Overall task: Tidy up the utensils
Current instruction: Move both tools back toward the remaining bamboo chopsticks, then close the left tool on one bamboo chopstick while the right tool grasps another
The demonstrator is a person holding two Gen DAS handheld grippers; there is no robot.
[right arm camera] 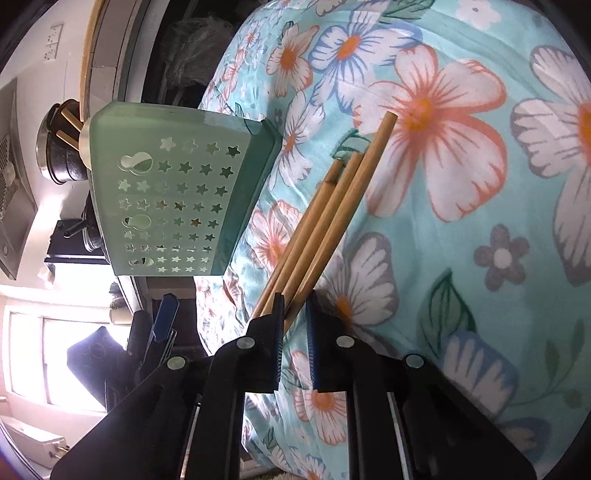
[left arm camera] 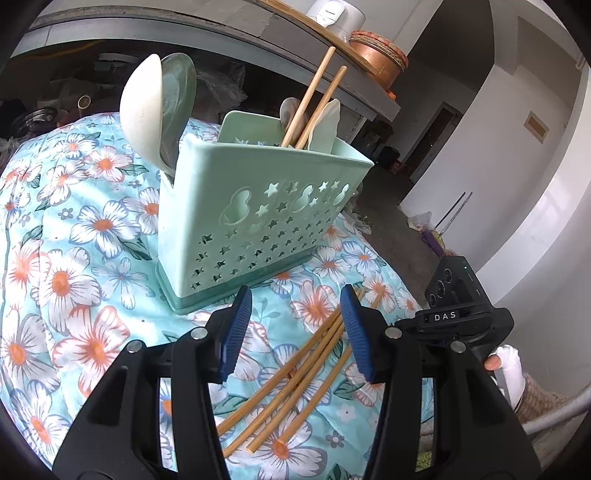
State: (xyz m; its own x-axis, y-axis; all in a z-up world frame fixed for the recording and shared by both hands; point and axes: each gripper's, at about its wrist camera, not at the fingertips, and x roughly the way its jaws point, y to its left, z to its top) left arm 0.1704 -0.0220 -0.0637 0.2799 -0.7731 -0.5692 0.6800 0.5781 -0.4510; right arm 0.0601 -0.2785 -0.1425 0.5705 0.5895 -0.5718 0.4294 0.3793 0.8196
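Note:
A mint green perforated utensil holder stands on the floral cloth. It holds pale ladles, two wooden chopsticks and a pale spatula. Several loose wooden chopsticks lie on the cloth in front of it. My left gripper hovers just above them, open, with nothing between its blue pads. In the right wrist view my right gripper has its narrow jaws closed on the near ends of the chopsticks. The holder sits up and to the left. How many chopsticks are pinched I cannot tell.
The right gripper's black housing and a gloved hand sit at the cloth's right edge. Behind the holder is a dark cluttered shelf, with a copper pot and a white appliance on the counter above it. White walls stand to the right.

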